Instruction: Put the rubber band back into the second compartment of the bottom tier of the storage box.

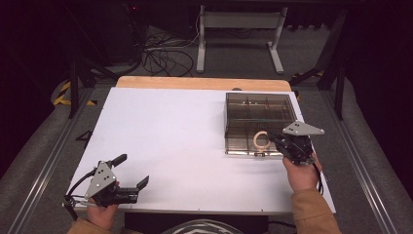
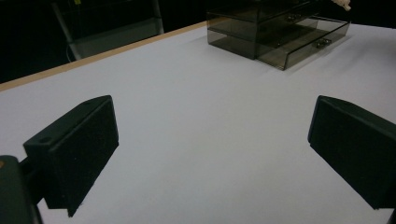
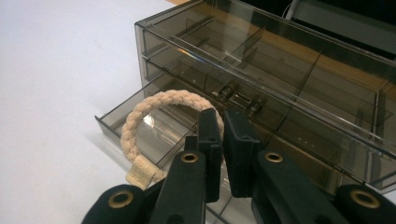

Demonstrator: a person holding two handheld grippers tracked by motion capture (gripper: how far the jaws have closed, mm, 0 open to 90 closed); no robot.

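A cream braided rope bracelet (image 3: 154, 103) with a small tag hangs over the open lower drawer (image 3: 112, 122) of a smoked clear drawer box (image 3: 280, 60). My right gripper (image 3: 219, 116) is shut on the bracelet's near end. In the high view, the bracelet (image 1: 261, 140) sits at the box's (image 1: 260, 114) front edge, with the right gripper (image 1: 272, 139) just to its right. My left gripper (image 1: 131, 170) rests open near the table's front left corner, holding nothing. In the left gripper view its jaws stand wide apart around the left gripper (image 2: 215, 140), and the box (image 2: 275, 32) lies far ahead.
The white tabletop (image 1: 185, 136) spreads bare between the two grippers. A wooden strip (image 1: 195, 83) edges its far side. Beyond it on the floor stand a white desk frame (image 1: 238, 34) and loose cables (image 1: 160, 56).
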